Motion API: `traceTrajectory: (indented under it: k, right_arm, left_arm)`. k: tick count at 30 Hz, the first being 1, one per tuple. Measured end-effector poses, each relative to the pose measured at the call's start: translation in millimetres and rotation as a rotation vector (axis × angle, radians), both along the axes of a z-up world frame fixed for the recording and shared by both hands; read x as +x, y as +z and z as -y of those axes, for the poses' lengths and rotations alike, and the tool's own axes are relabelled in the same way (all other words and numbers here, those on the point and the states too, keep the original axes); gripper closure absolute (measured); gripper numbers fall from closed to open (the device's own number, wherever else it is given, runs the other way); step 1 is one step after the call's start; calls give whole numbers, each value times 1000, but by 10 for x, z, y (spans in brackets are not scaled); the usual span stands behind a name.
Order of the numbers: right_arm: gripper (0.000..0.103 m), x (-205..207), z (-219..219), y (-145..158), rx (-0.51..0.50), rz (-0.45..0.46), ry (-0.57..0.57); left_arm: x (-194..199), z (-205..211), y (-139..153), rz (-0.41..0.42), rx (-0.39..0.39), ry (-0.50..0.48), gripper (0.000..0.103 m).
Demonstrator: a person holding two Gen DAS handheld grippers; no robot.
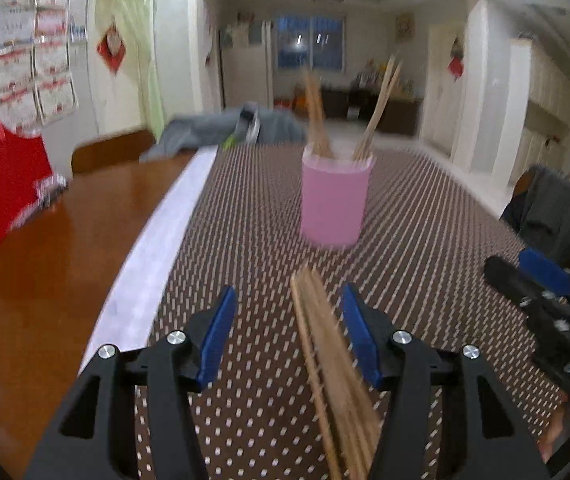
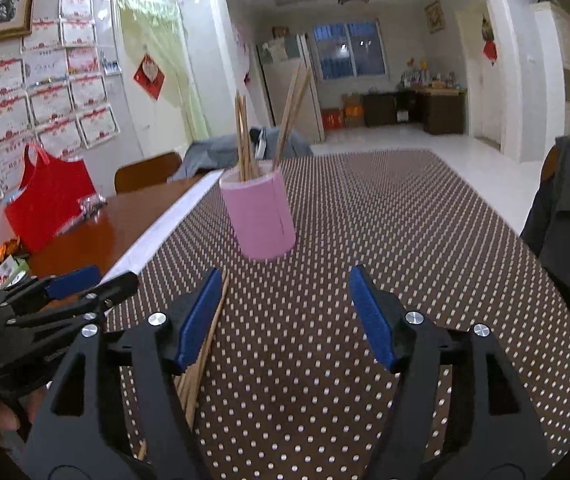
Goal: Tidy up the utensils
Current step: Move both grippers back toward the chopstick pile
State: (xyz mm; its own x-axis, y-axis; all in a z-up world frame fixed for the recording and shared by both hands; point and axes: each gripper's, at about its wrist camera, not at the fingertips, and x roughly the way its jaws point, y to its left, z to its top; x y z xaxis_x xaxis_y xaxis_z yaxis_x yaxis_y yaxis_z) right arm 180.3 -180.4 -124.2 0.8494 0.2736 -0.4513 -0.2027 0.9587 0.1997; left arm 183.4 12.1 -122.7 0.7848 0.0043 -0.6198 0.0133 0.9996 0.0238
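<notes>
So roughly halfway, I'd say. The pink cup [image 2: 259, 216] stands upright on the dotted brown table mat [image 2: 405, 240] and already has two little clumps of wooden chopsticks [image 2: 245, 140] poking out of it, one leaning left and one leaning right. That part looks done.

What's left is the loose bundle of chopsticks [image 1: 329, 360] lying flat on the mat, nearer to the cameras than the cup and well apart from it. The left gripper [image 1: 287, 334] is spread wide with nothing clamped; the bundle runs between its blue pads [image 1: 217, 336], closer to the right-hand pad, though with the motion blur I can't tell if anything's touching. The right gripper [image 2: 289, 316] is wide open too and empty, sitting just right of that bundle, with the sticks next to its left pad.

My guess: the remaining job is closing on that bundle, lifting it, and dropping it in the cup. A whole bunch could fan out or slip.
</notes>
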Motion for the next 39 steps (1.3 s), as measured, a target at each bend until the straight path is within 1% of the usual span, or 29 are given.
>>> traceTrajectory:
  k: [4, 7, 9, 14, 17, 22, 28, 31, 34, 39]
  right_arm:
    - [37, 70, -48, -133, -9, -70, 21]
    - [37, 144, -96, -235, -8, -127, 44]
    - [37, 175, -133, -288, -11, -155, 56]
    - [37, 206, -170, -427, -19, -203, 81]
    - [37, 232, -159, -459, -10, -218, 84]
    - [36, 288, -159, -455, -4, -231, 88]
    - [36, 377, -189, -505, -6, -265, 106]
    - [36, 398, -189, -516, -5, -270, 107]
    - [36, 403, -177, -520, -4, -272, 105]
    - [36, 446, -165, -539, -1, -285, 104]
  left_arm:
    - [103, -106, -227, -112, -29, 8, 48]
    - [177, -136, -372, -187, -3, 22, 48]
    - [206, -135, -456, -222, 16, 26, 48]
    - [288, -135, -581, -265, 36, 40, 48]
    - [337, -128, -625, -279, 55, 44, 48]
    - [411, -88, -696, -295, 63, 47, 48]
    - [555, -71, -690, -315, 62, 58, 48]
    - [564, -54, -685, -315, 64, 51, 48]
    - [529, -84, -684, -313, 37, 49, 48]
    - [479, -79, -630, -286, 17, 35, 48]
